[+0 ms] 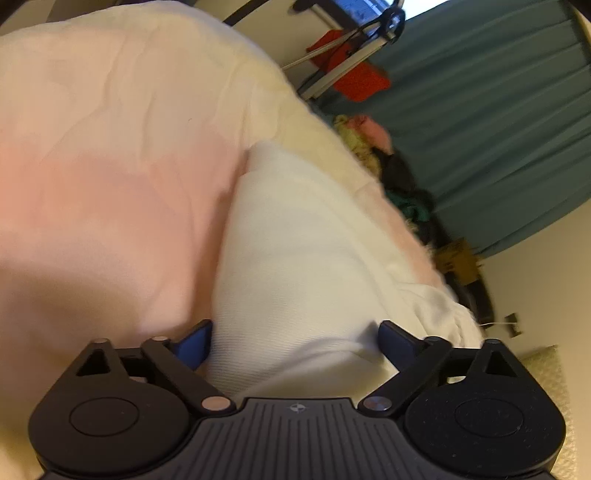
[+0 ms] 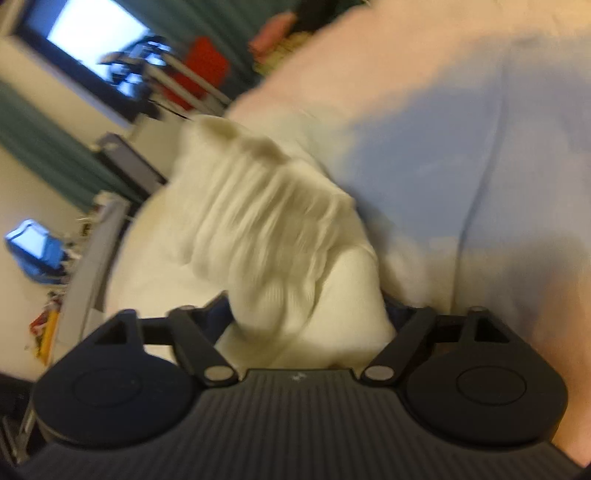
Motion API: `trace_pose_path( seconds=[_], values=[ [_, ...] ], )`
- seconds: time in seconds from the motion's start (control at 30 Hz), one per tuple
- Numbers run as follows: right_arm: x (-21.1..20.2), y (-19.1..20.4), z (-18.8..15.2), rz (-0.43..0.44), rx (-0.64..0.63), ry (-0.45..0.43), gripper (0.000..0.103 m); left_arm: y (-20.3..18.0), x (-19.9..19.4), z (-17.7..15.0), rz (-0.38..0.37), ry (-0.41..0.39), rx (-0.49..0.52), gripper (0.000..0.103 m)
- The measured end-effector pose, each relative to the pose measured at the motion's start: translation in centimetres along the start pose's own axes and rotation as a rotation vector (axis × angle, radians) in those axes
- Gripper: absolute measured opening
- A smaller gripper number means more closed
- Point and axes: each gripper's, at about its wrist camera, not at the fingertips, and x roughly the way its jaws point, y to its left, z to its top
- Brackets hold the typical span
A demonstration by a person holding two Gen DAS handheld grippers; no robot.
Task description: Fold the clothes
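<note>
A white ribbed garment [image 1: 310, 258] lies on the pale pink bed cover [image 1: 110, 166]. My left gripper [image 1: 295, 339] stands wide open, its blue fingertips [image 1: 195, 341] either side of the white cloth that passes between them. In the right wrist view the same white garment [image 2: 273, 229] is bunched and blurred, and it fills the gap of my right gripper [image 2: 310, 321]. The right fingers are mostly hidden by the cloth and stand apart. Whether either gripper pinches the fabric cannot be told.
A pile of mixed clothes [image 1: 388, 166] lies at the bed's far edge in front of a teal curtain [image 1: 498, 110]. A drying rack with red cloth [image 1: 351, 70] stands beyond. The right view shows a window [image 2: 96, 33] and a grey rail [image 2: 92, 258].
</note>
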Motion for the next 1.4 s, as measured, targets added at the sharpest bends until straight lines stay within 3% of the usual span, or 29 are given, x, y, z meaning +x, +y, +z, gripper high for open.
trace_pose_path(
  seconds=[0.13,0.17,0.2,0.3,0.43,0.53,0.67,0.8,0.97,1.07,1.17,1.3,1.4],
  values=[
    [-1.4,2.0,-0.4,-0.03,-0.066,-0.039,0.04,-0.6,-0.4,-0.1,-0.009,-0.025,0.036,0.068],
    [-2.1,2.8,-0.4,-0.015,-0.074,-0.06,0.036,-0.9,-0.7,-0.1,-0.006,-0.038,0.047,0.06],
    [-2.8,3.5,-0.3,-0.002,-0.087,-0.076,0.035,-1.0,-1.0,0.0,-0.02,-0.05,0.051,0.052],
    [-5.7,4.9,0.9,0.03,-0.131,-0.11,0.033,-1.8,-2.1,0.4,-0.078,-0.077,0.059,0.043],
    [-10.0,5.6,4.0,0.071,-0.168,-0.182,0.033,-6.9,-2.5,0.9,-0.18,-0.078,0.091,0.04],
    [-13.2,3.4,8.3,0.082,-0.137,-0.239,0.033,-12.1,-1.8,1.3,-0.254,-0.067,0.13,0.039],
    [-16.1,-0.2,15.0,0.045,-0.059,-0.33,0.033,-22.5,3.3,1.6,-0.308,-0.046,0.231,0.039],
    [-17.8,-4.8,21.5,-0.042,0.008,-0.457,0.033,-32.6,11.1,1.0,-0.362,-0.019,0.284,0.039],
    [-16.5,-11.9,24.3,-0.137,0.113,-0.558,0.033,-39.1,20.9,-2.0,-0.327,0.073,0.376,0.04],
    [-14.5,-16.6,20.9,-0.167,0.167,-0.538,0.034,-38.3,25.3,-5.1,-0.297,0.116,0.416,0.04],
    [-11.2,-20.7,16.4,-0.215,0.259,-0.466,0.034,-34.4,28.3,-8.5,-0.224,0.201,0.493,0.041],
    [-11.0,-21.2,13.6,-0.23,0.304,-0.451,0.037,-29.6,28.6,-11.4,-0.207,0.179,0.625,0.051],
    [-10.9,-21.6,11.5,-0.24,0.336,-0.441,0.038,-28.8,28.5,-11.5,-0.203,0.171,0.678,0.059]
  ],
)
